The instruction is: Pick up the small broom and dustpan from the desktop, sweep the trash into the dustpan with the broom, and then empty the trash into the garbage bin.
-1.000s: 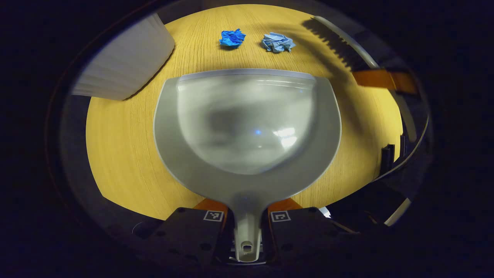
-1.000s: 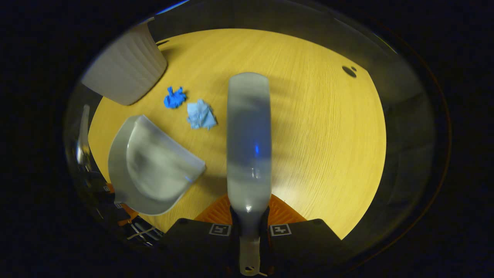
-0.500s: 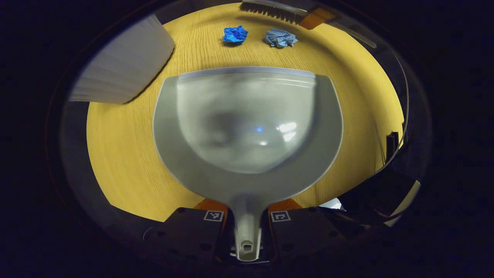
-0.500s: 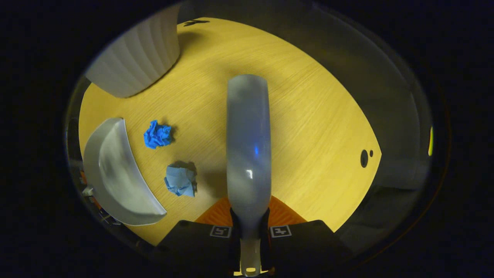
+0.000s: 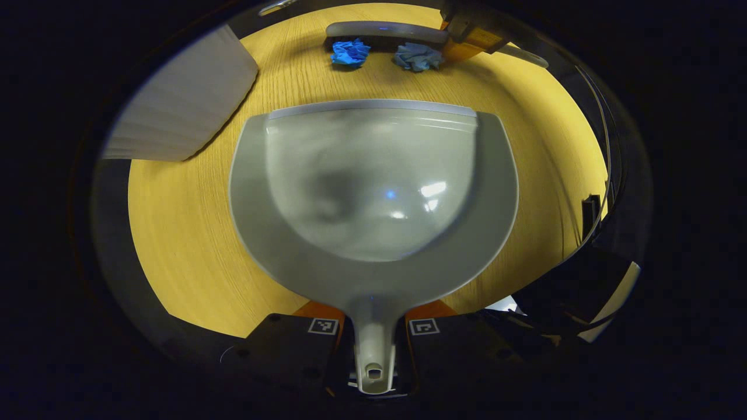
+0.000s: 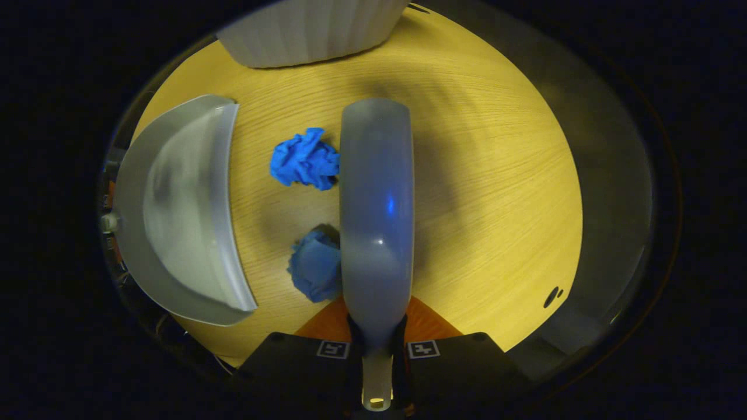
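Now we see the left gripper with its jaws clamped on the dustpan handle, the pan lying on the counter with its lip facing two paper wads. Our right gripper grips the broom handle; the broom head sits just beside the bright blue wad and the pale blue wad. The white bin stands beyond the dustpan.

Ahead of the left jaws, grey dustpan; beyond it bright blue wad, paler blue wad; yellow wood-grain desktop; white ribbed bin; grey broom.
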`<state>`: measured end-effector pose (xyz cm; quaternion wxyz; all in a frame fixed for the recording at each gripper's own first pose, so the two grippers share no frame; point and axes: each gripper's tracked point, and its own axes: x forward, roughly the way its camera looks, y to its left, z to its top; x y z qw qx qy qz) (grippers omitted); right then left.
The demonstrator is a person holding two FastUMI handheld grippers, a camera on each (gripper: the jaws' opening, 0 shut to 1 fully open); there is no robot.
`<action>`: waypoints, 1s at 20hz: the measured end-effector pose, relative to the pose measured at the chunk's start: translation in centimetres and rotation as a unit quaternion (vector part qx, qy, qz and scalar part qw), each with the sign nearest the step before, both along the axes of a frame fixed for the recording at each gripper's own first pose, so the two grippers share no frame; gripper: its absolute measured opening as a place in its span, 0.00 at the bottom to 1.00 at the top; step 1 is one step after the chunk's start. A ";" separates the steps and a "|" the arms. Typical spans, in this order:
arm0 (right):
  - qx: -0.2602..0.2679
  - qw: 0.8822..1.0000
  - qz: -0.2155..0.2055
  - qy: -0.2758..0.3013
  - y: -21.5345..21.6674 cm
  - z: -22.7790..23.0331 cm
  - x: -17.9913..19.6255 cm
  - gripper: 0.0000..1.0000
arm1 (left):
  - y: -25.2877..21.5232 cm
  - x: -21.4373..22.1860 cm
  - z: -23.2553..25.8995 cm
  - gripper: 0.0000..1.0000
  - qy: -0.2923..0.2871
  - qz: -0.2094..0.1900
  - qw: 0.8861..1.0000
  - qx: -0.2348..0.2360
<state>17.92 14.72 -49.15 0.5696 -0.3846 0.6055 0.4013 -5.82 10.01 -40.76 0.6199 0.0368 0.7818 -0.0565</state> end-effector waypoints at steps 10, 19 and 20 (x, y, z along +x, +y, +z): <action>0.061 0.966 0.004 0.250 -1.5 1.3 -7.4 0.22 | 0.1 -1.4 -0.5 0.28 -0.032 -0.083 0.996 -0.008; 0.247 0.907 -0.206 0.272 1.0 4.7 -5.5 0.21 | 0.2 -1.3 -0.5 0.28 -0.086 -0.054 0.995 0.018; 0.270 0.899 -0.224 0.262 0.6 5.4 -5.2 0.21 | 0.2 -0.9 -0.3 0.28 -0.105 -0.048 0.993 0.021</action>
